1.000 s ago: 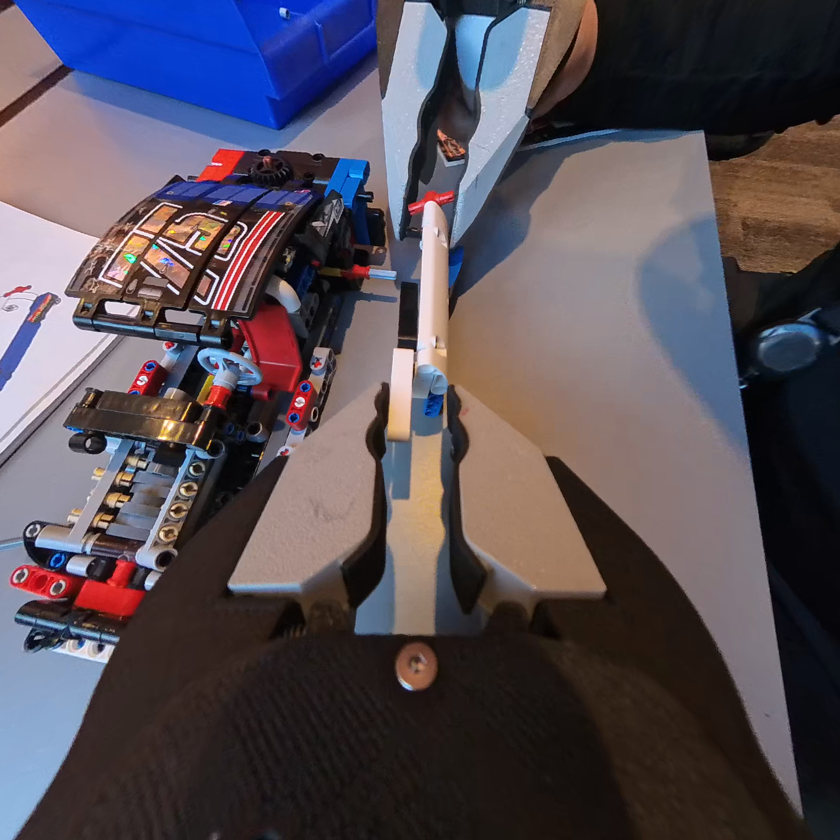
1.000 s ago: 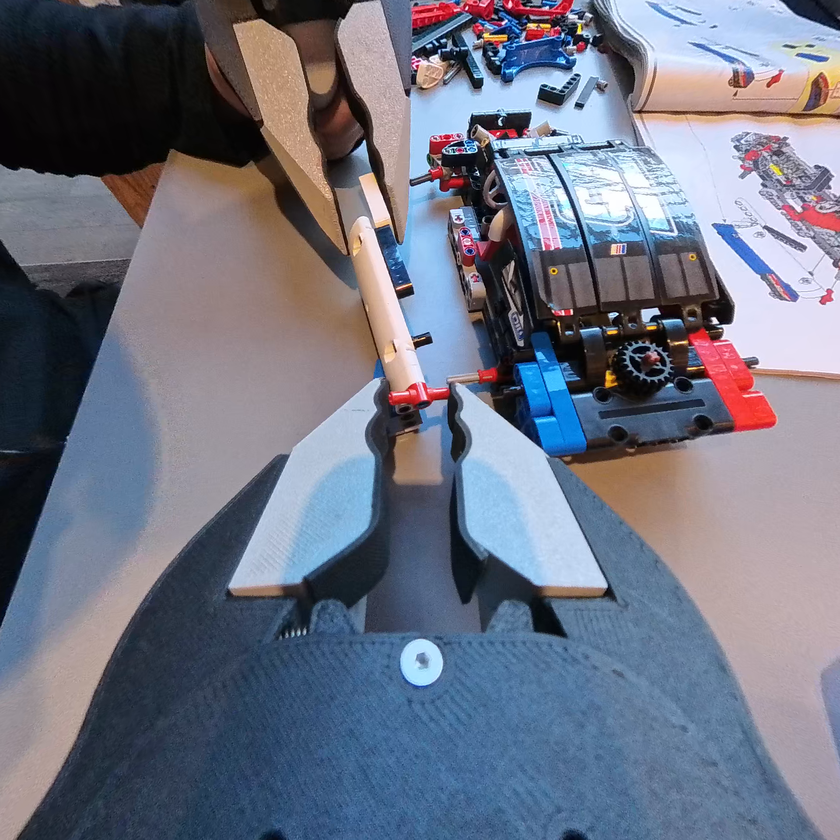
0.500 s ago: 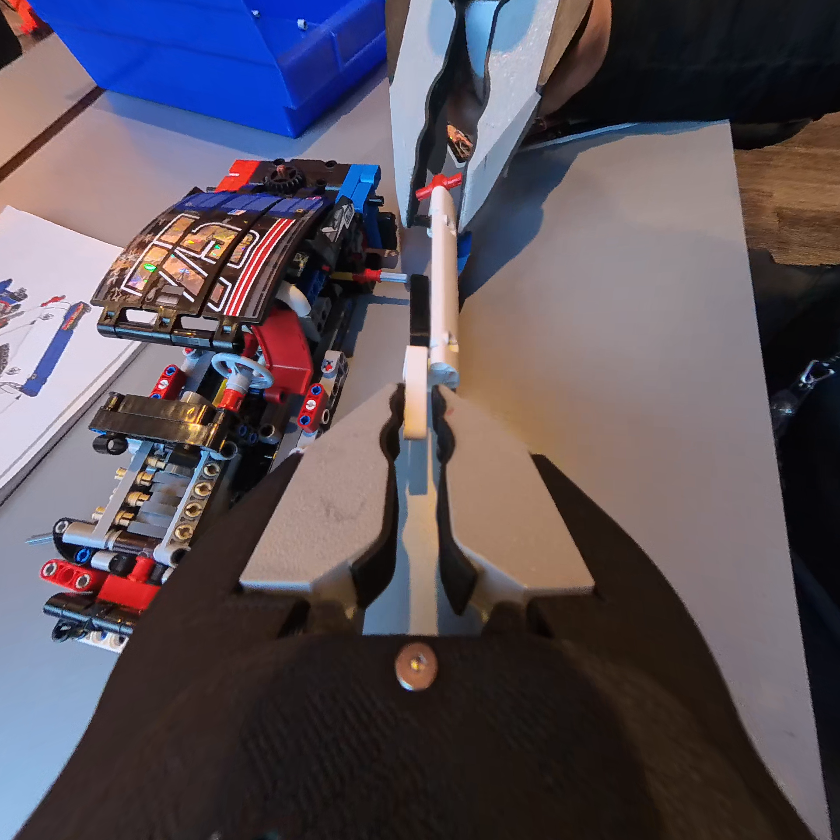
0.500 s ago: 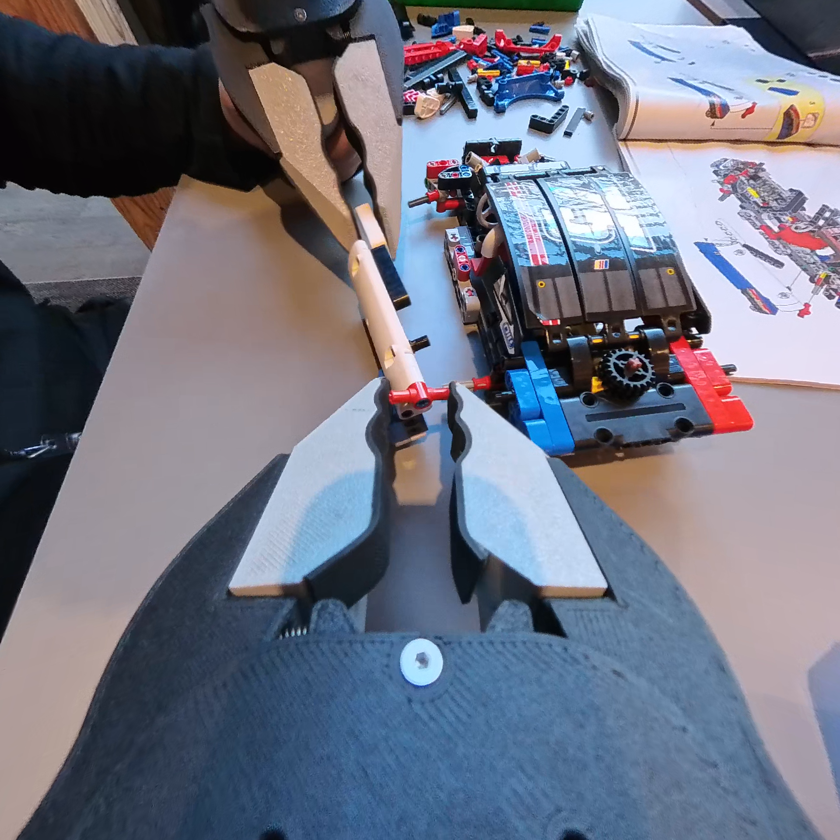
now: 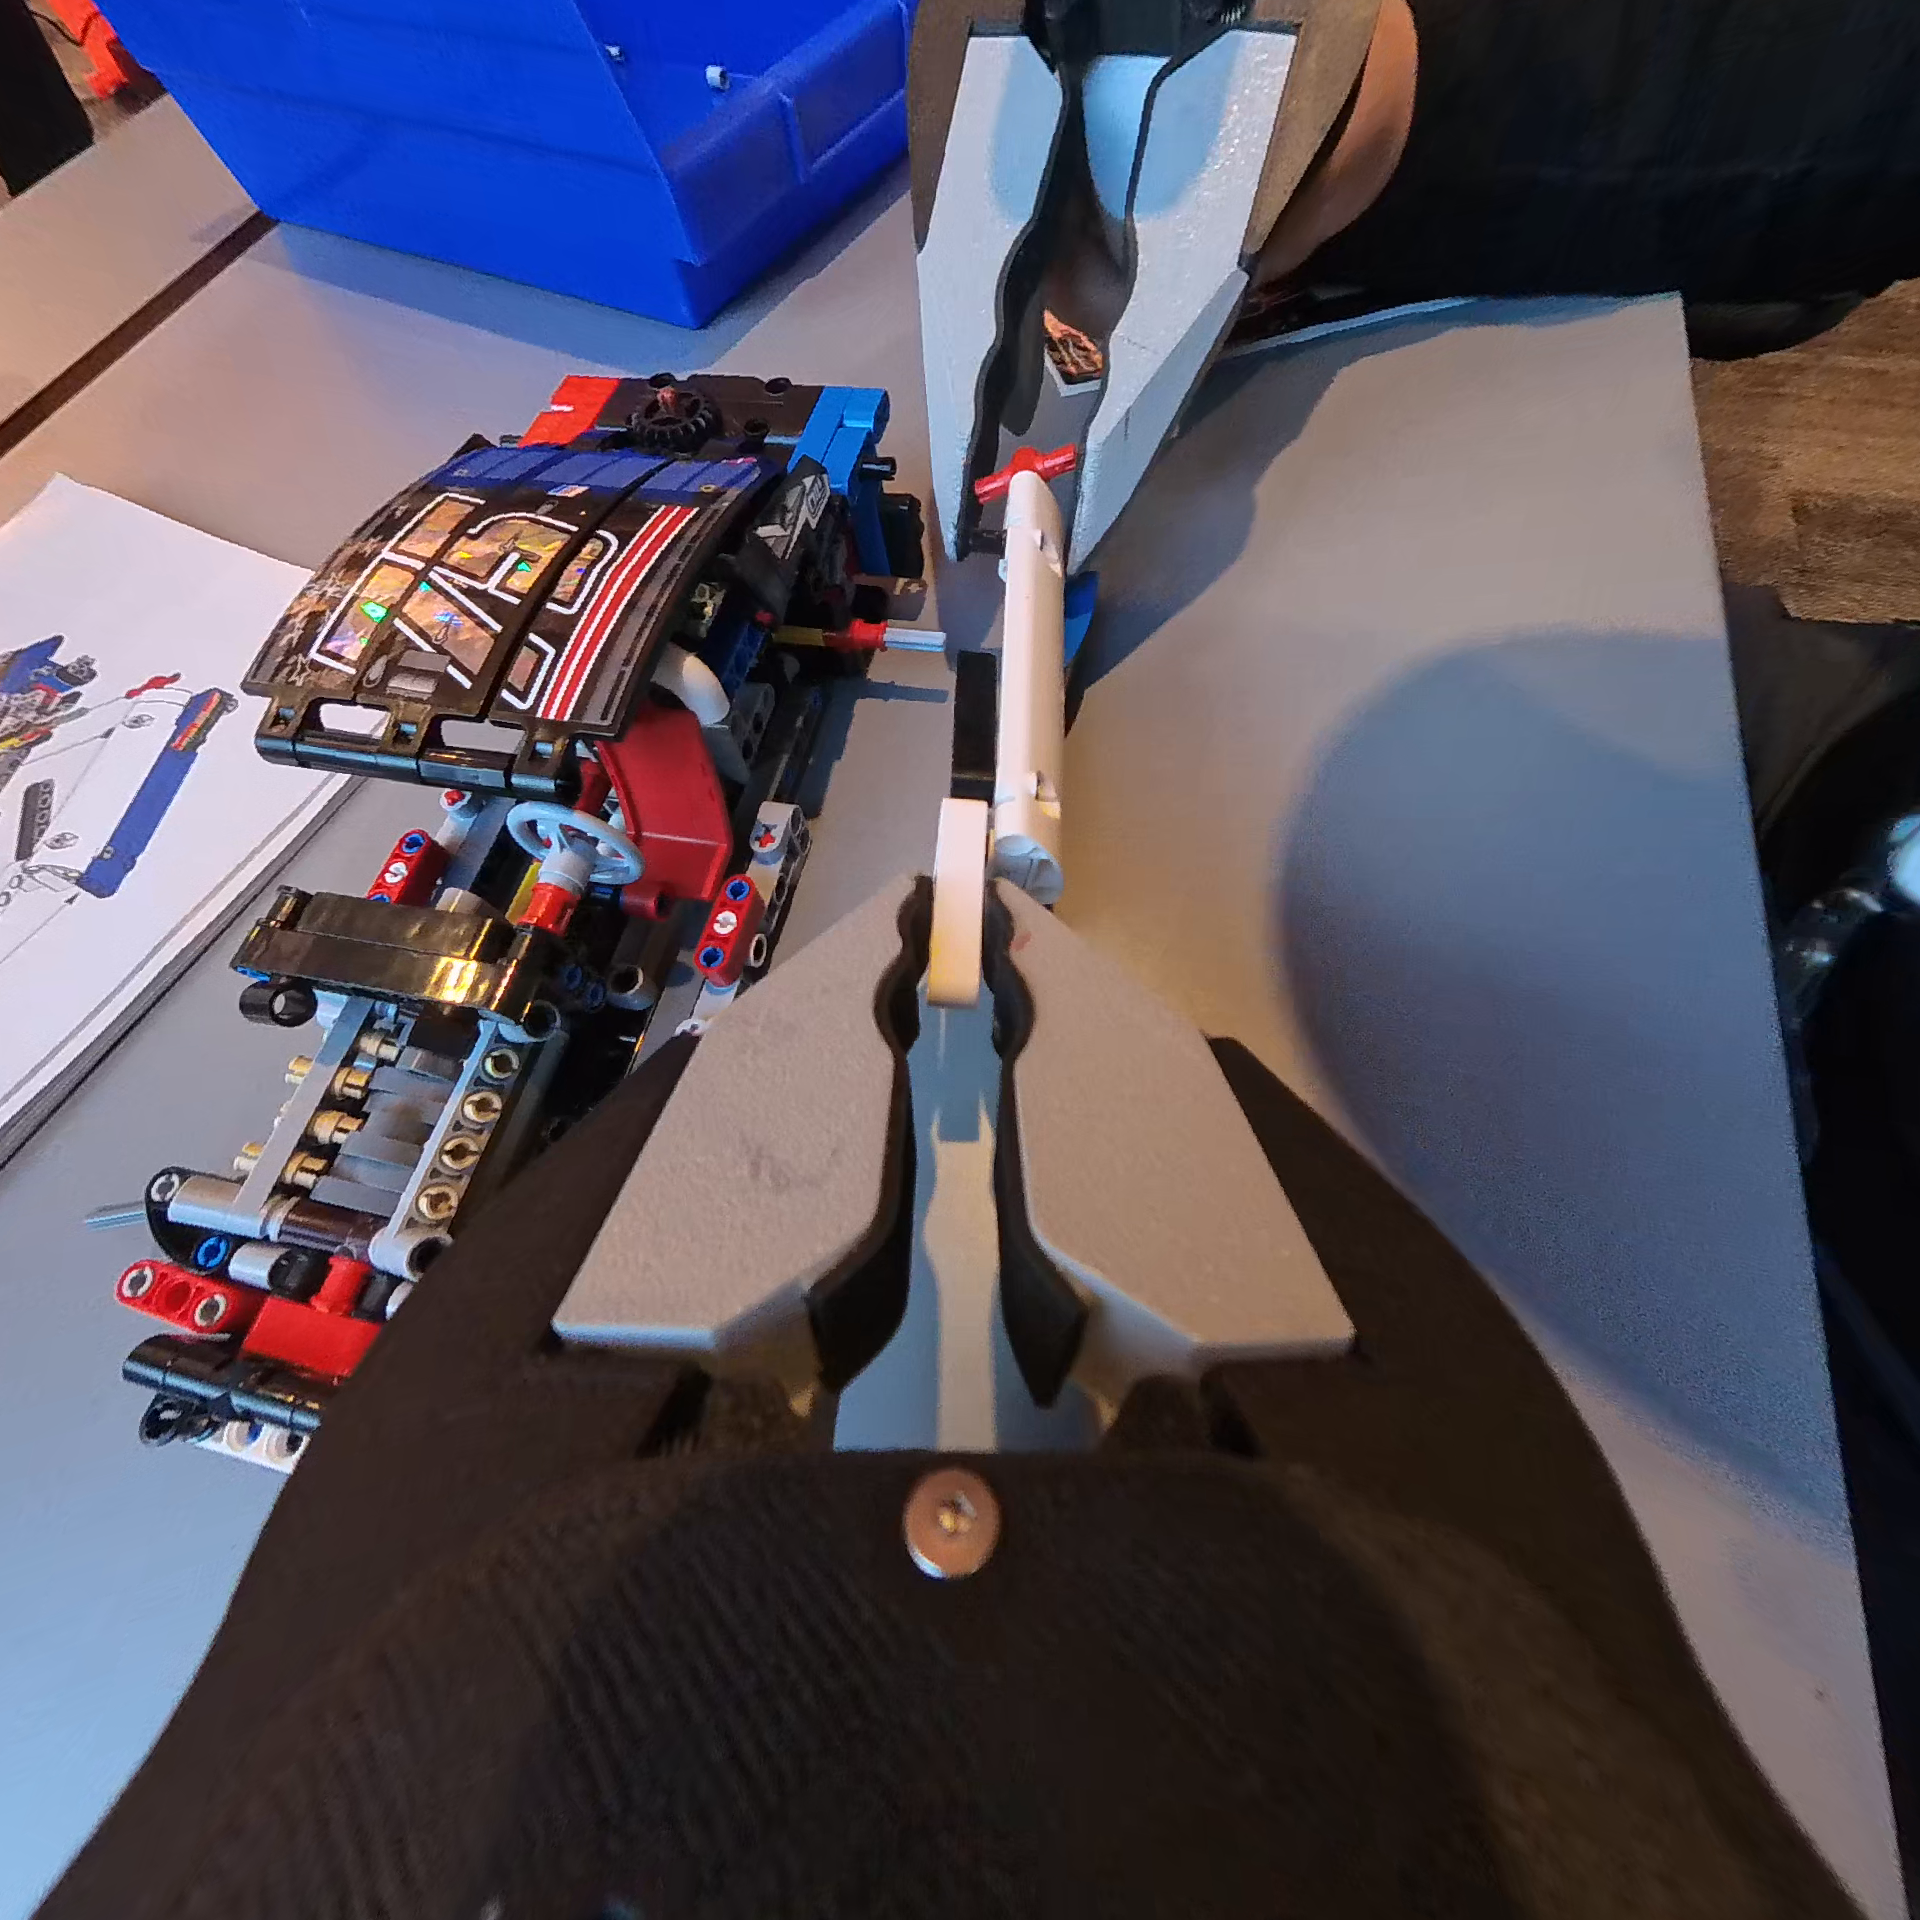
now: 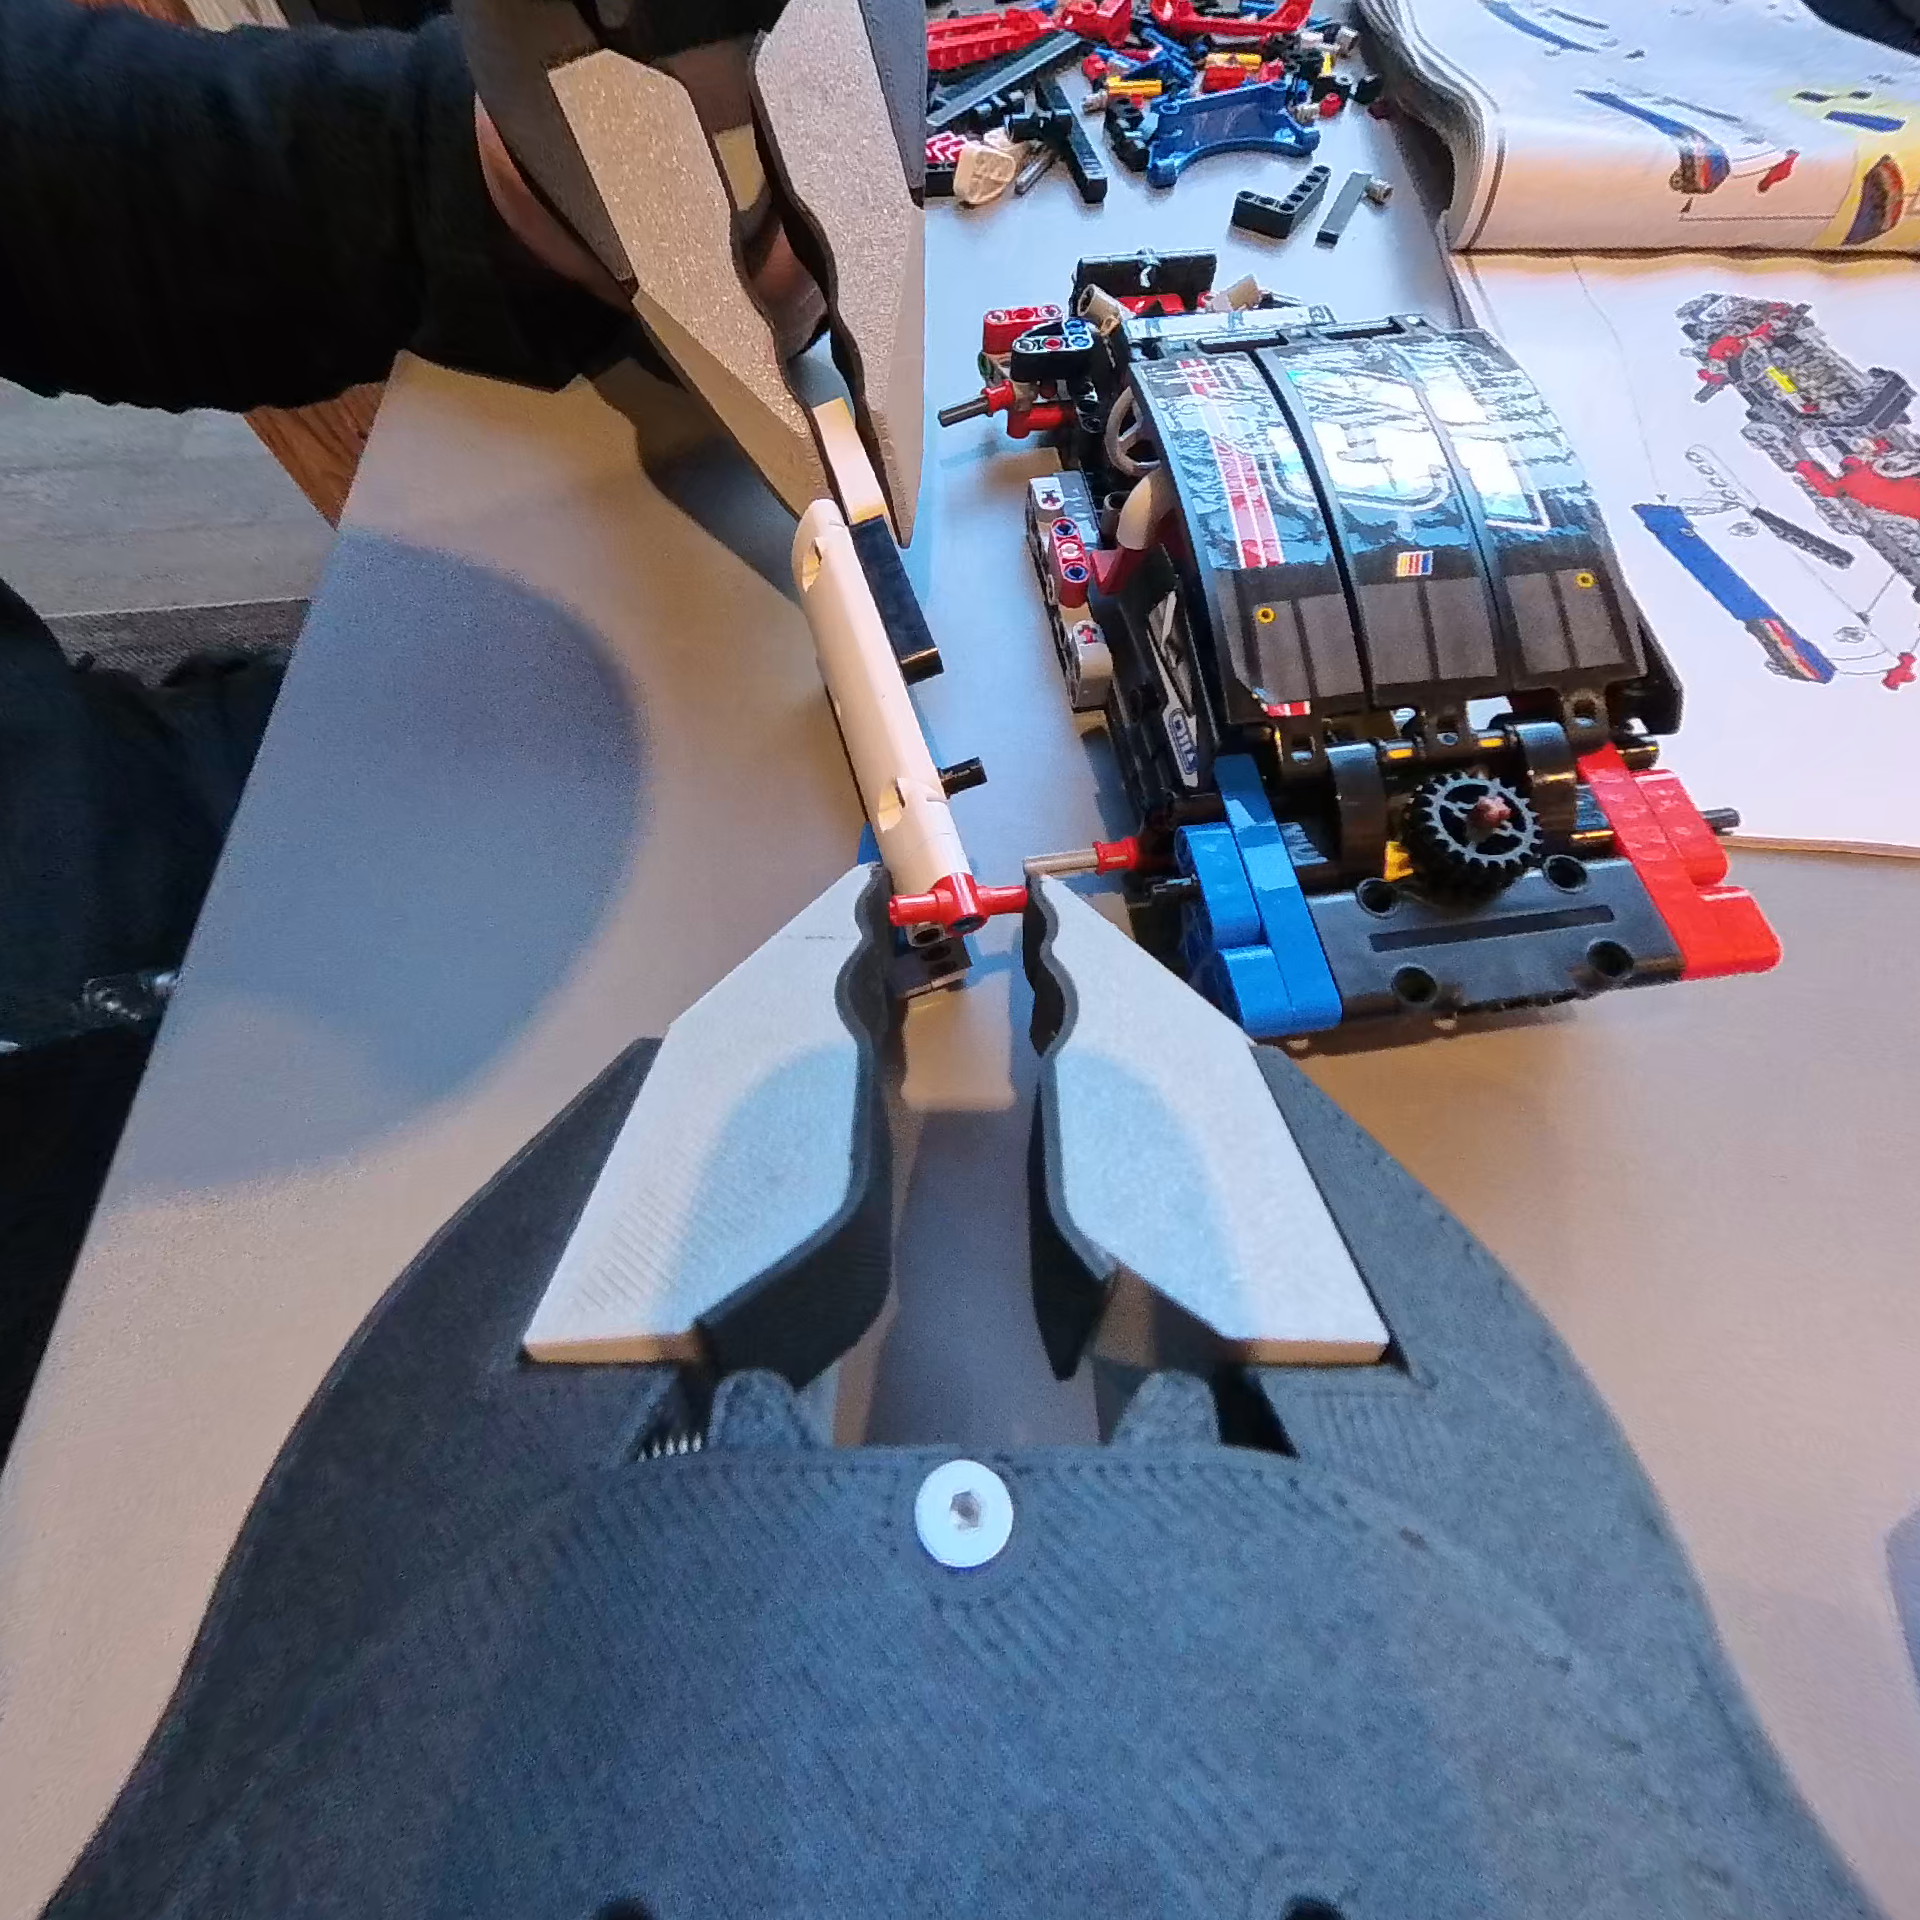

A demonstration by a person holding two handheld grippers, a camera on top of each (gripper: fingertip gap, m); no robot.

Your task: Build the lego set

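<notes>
A long white Lego panel assembly (image 5: 1029,665) with a black beam (image 5: 975,717) on its side is held between both grippers, just above the grey table (image 5: 1403,831). My left gripper (image 5: 956,935) is shut on its white rounded end. My right gripper (image 6: 956,904) is shut on the red cross connector (image 6: 951,906) at the other end. The assembly also shows in the right wrist view (image 6: 873,686). The part-built black car (image 5: 499,727) with red and blue rear blocks lies beside it (image 6: 1351,644). A grey axle (image 6: 1060,860) sticks out of the car towards the red connector.
A blue bin (image 5: 520,135) stands behind the car. Open instruction pages (image 6: 1714,520) lie on the car's far side, also in the left wrist view (image 5: 104,727). A pile of loose parts (image 6: 1143,94) lies beyond. The table edge (image 6: 312,623) runs close beside the assembly. My right fingertips sit around 9 cm from my left ones. My right tips are roughly 4 cm from the grey axle (image 6: 1060,860).
Both grippers keep their hold. The white assembly has risen a little and shifted slightly with them beside the car. The car has not moved.
</notes>
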